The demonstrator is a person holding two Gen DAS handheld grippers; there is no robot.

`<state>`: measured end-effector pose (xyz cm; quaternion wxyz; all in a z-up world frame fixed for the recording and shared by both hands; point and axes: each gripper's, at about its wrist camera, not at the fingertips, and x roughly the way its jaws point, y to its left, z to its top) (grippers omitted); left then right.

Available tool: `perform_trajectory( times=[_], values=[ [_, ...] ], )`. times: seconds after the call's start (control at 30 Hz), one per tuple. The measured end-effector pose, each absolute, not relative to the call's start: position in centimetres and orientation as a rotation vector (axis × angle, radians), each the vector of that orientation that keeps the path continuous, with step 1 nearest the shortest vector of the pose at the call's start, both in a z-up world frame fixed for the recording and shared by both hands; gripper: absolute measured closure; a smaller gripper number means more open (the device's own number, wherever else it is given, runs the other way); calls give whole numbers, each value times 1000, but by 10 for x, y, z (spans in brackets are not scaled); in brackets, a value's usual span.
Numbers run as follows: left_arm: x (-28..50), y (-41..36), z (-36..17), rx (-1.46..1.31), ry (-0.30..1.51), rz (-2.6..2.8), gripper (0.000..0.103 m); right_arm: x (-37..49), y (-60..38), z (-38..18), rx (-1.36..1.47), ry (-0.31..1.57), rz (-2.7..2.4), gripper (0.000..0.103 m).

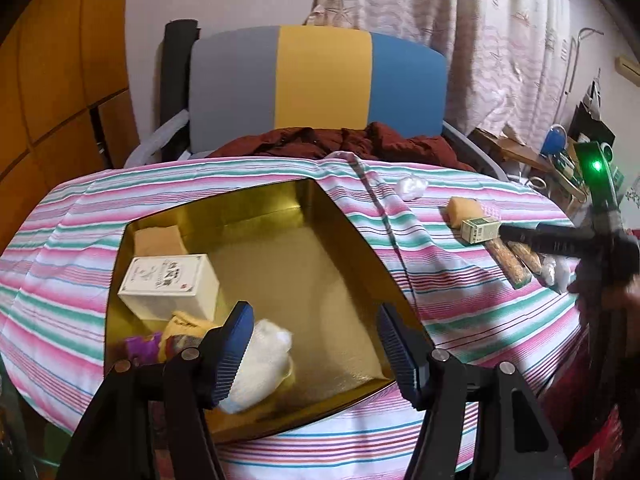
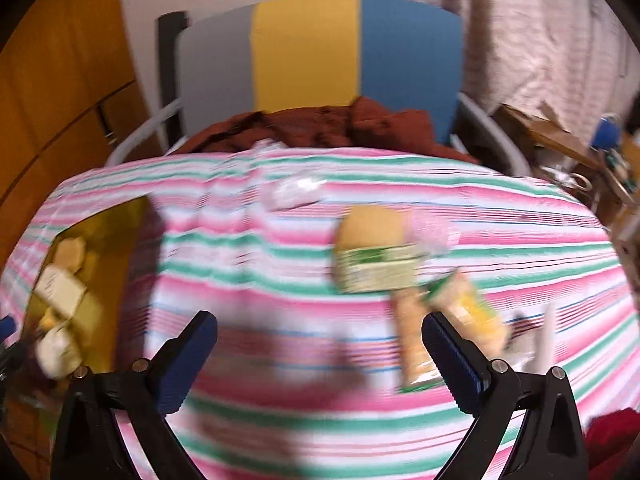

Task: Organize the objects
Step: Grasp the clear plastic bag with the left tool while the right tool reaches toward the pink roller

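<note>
Both tongs gaping empty: left tongs [image 1: 316, 346] over gold box [image 1: 320, 200], right tongs [image 2: 320, 360] near small green carton [image 2: 376, 270] on striped tabletop [image 2: 260, 280]; likely light, stiff, so pinch its flat sides.

One gold tin [image 1: 304, 204], two snack bars [image 1: 508, 264], three small boxes [image 1: 170, 280]

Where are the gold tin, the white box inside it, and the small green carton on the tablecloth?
gold tin [image 1: 304, 280]: left wrist view, bare floor.
white box [image 1: 168, 276]: left wrist view, printed top face.
small green carton [image 1: 479, 230]: left wrist view, side panel.
</note>
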<state>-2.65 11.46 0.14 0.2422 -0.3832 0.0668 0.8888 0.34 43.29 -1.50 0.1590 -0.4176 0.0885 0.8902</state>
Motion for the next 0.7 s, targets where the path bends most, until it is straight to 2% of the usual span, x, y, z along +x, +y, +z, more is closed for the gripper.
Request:
perform_trajectory(
  times=[0.17,0.4,0.7],
  values=[
    [-33,135,3,-1036,244,2414,38,11,497,-18,-1106,343,2446,0],
    [-48,177,10,-1008,309,2351,38,31,559,-36,-1018,651,2299,0],
    [-90,253,16,-1003,340,2262,38,34,556,-32,-1011,669,2328,0]
  ],
)
